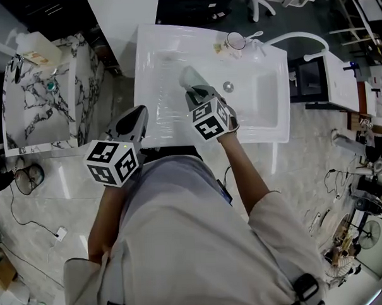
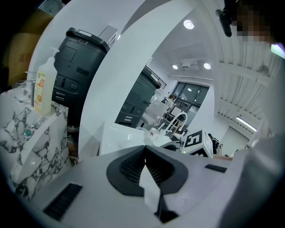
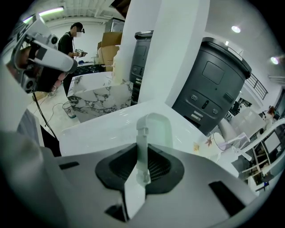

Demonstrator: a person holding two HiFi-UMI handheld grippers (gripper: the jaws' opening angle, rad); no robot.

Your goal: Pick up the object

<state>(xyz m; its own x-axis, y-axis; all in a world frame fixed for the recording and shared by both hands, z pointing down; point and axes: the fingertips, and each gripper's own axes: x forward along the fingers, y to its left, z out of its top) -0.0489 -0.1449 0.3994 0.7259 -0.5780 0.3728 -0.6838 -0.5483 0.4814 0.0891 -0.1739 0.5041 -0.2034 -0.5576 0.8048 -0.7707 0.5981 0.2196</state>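
Observation:
The object is a thin, pale green translucent plastic piece with a rounded top [image 3: 153, 127]. It stands upright between the dark ribbed pads [image 3: 158, 165] of my right gripper [image 3: 143, 156], which is shut on its lower edge. In the head view the same object [image 1: 189, 77] sticks out ahead of my right gripper [image 1: 199, 93], above the white basin [image 1: 158, 61]. My left gripper [image 1: 134, 121] hangs by the basin's near left corner. Its tips meet with nothing between them in the left gripper view [image 2: 145, 153].
A cup holding a toothbrush [image 1: 237, 40] stands at the basin's far rim beside a white curved faucet [image 1: 300, 36]. A round drain [image 1: 228, 86] lies right of my right gripper. A marble cabinet [image 1: 43, 104] with a bottle stands left, and a glass jar [image 1: 28, 178] sits on the floor.

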